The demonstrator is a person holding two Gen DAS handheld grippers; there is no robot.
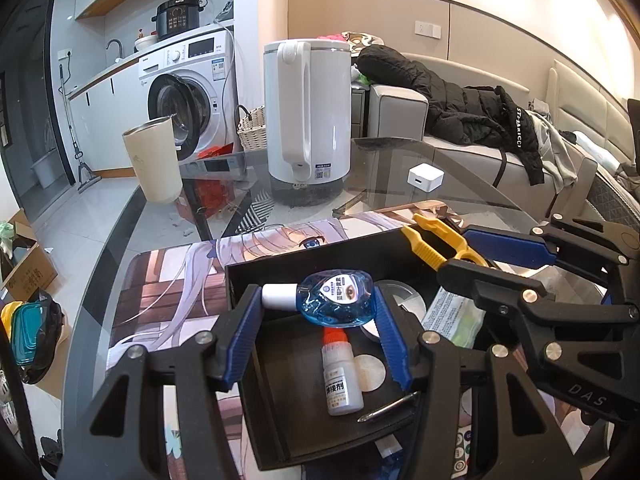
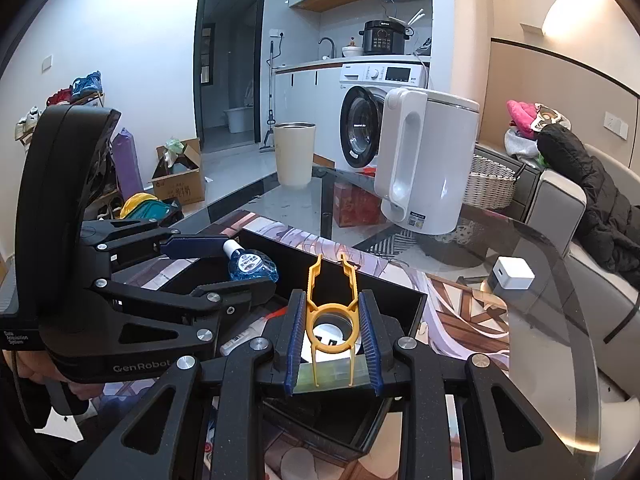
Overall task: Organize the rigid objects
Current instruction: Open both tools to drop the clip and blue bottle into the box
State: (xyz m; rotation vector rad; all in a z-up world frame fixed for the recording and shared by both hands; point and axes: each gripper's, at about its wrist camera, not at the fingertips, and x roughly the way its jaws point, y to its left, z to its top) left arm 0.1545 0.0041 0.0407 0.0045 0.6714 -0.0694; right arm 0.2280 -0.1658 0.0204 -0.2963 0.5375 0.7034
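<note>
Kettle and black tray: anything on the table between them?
Only the printed mat on bare glass between kettle and black tray; left wrist view.

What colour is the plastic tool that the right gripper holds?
Yellow. The plastic tool shows best in the right wrist view.

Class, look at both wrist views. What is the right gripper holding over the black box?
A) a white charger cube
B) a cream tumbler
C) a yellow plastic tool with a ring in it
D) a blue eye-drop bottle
C: the right gripper is shut on the yellow plastic tool, above the black box; the blue eye-drop bottle sits in the left gripper.
</note>
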